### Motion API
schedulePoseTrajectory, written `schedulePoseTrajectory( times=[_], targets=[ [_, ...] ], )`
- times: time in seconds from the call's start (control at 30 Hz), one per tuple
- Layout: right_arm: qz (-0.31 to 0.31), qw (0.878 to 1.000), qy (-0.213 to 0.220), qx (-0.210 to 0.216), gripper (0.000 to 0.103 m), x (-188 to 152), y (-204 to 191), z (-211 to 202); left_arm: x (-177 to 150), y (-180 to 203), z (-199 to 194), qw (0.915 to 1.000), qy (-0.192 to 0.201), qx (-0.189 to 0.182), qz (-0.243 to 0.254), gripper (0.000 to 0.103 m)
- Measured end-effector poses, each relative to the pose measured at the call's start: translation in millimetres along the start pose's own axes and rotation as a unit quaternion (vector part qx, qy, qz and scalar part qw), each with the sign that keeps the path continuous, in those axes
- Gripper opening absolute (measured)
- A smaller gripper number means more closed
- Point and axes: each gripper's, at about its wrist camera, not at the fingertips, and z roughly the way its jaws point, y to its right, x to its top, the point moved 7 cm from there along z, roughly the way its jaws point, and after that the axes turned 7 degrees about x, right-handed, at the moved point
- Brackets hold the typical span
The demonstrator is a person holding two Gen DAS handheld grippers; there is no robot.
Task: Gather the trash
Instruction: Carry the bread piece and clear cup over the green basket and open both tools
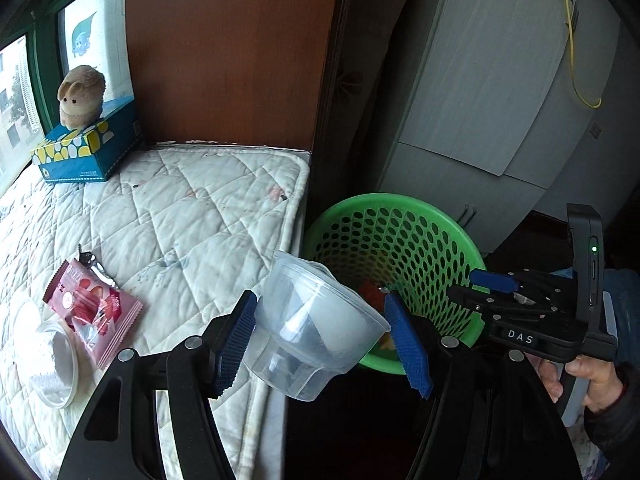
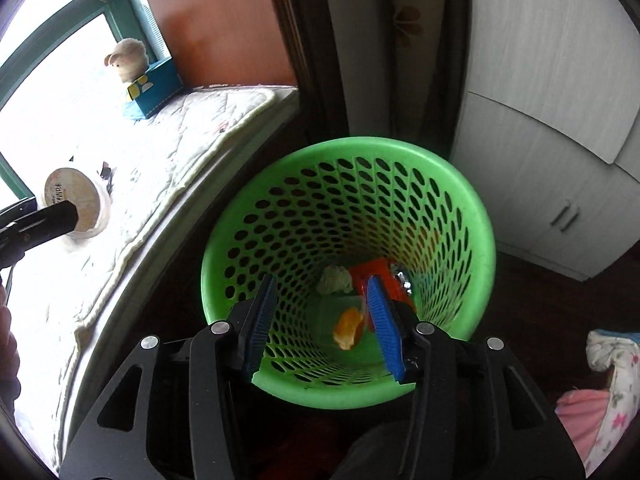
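Left gripper point(image 1: 324, 340) is pinching a clear plastic cup point(image 1: 316, 324) between its blue pads point(image 1: 236, 344), cup tipped on its side with the mouth toward 2 o'clock. It sits right at the mat's point(image 1: 192, 216) edge, just beside the green bin point(image 1: 394, 204) at 3 o'clock.

Right gripper point(image 2: 324, 320) hangs over the bin point(image 2: 348, 152) with its fingers spread and nothing between them. Looking down through them, the bottom of the bin holds a red wrapper point(image 2: 376, 272), an orange scrap point(image 2: 348, 328) and a pale crumpled wad point(image 2: 335, 279).

On the mat at 9 o'clock in the left view lie a pink snack wrapper point(image 1: 94, 308) and, touching it, a tub point(image 1: 56, 364) on its side. Further back at 10 o'clock a tissue box point(image 1: 86, 148) has a plush toy point(image 1: 82, 96) sitting on top. A grey cabinet point(image 1: 500, 80) stands behind the bin at 1 o'clock.
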Motion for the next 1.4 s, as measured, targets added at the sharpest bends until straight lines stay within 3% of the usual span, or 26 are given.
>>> schedulePoseTrajectory(
  times=[0.43,0.87,1.33,1.4],
  targets=[
    [0.027,0.999,0.046,0.005,0.055,2,26,-43,6,56,37,0.9991,-0.028,-0.027,0.015,0.064],
    [0.037,0.997,0.063,0.010,0.058,0,34,-62,3,87,56,0.9973,-0.049,-0.052,0.017,0.066],
    [0.021,0.998,0.058,0.027,0.060,-2,13,-59,-6,63,28,0.9995,-0.025,-0.007,0.019,0.067],
    [0.015,0.998,0.057,0.031,0.062,-2,6,-57,-8,53,21,0.9997,-0.019,0.003,0.014,0.072]
  ],
)
